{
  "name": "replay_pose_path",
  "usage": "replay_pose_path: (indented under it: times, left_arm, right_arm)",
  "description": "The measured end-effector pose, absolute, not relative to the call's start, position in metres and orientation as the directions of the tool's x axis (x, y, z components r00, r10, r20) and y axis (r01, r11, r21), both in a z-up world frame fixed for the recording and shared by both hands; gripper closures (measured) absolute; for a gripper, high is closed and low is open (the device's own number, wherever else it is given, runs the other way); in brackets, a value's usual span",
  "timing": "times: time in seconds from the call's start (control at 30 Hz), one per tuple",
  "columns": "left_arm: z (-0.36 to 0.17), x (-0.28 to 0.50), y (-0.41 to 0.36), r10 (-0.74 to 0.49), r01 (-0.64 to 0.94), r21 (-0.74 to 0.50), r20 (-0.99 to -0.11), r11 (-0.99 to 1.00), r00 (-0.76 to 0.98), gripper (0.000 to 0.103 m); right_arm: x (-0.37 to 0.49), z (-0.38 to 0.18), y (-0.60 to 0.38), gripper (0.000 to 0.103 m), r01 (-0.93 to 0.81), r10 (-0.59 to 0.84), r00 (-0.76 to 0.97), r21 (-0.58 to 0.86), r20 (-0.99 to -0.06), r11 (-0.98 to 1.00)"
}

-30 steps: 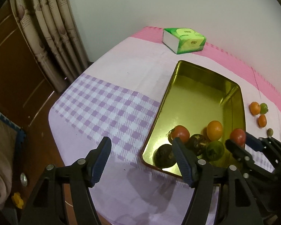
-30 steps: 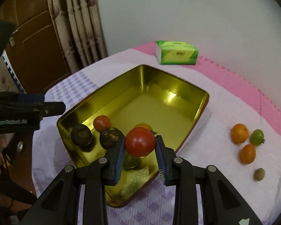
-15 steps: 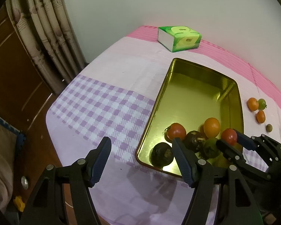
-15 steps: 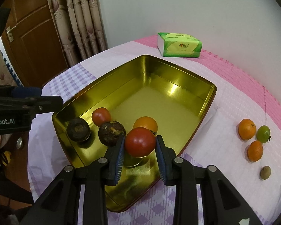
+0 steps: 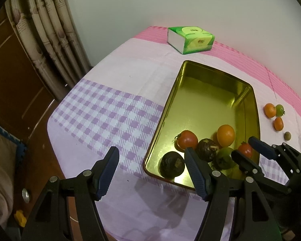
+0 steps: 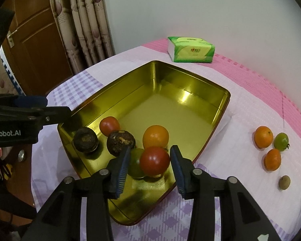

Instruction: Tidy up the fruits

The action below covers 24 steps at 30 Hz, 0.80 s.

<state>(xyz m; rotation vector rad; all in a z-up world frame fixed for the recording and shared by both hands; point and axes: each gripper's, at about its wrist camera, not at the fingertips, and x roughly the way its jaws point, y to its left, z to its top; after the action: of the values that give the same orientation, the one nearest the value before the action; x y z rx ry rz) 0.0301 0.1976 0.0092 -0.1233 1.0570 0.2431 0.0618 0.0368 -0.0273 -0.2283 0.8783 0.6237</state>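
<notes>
A gold metal tray (image 6: pixel 190 76) lies on the checked cloth. It holds a red tomato (image 6: pixel 109 125), two dark fruits (image 6: pixel 85 141) (image 6: pixel 120 142), an orange (image 6: pixel 155 136) and a green fruit (image 6: pixel 135 162). A second red tomato (image 6: pixel 154 160) rests against the green fruit at the tray's near end. My right gripper (image 6: pixel 150 148) straddles this tomato with its jaws opening, and a gap shows at each pad. Beside the tray's near left corner my left gripper (image 5: pixel 150 154) stands open over the cloth with nothing in it.
On the cloth right of the tray lie two small oranges (image 6: pixel 263 137) (image 6: pixel 272 159), a green tomato (image 6: pixel 281 141) and a small brown fruit (image 6: pixel 284 182). A green tissue pack (image 6: pixel 191 49) sits by the far wall. Curtains and a wooden door stand to the left.
The right gripper's pads have parted from the red tomato, which now sits in the tray against the green fruit. The left gripper has stayed open and still.
</notes>
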Motion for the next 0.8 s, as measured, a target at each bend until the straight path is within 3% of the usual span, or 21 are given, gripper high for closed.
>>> replay_pose_path:
  times: [0.33,0.8]
  left_arm:
    - [0.008,0.03,0.198,0.141,-0.259,0.018,-0.873,0.966,0.467,0.035]
    - [0.012,0.029,0.178,0.178,-0.195,0.089,-0.842,0.977,0.509,0.035]
  right_arm:
    - [0.059,-0.001,-0.004,0.064,-0.532,0.412,0.561,0.068,-0.718,0.844]
    - [0.093,-0.036,-0.164,0.064,-0.218,0.129,0.64,-0.018,-0.757,0.976]
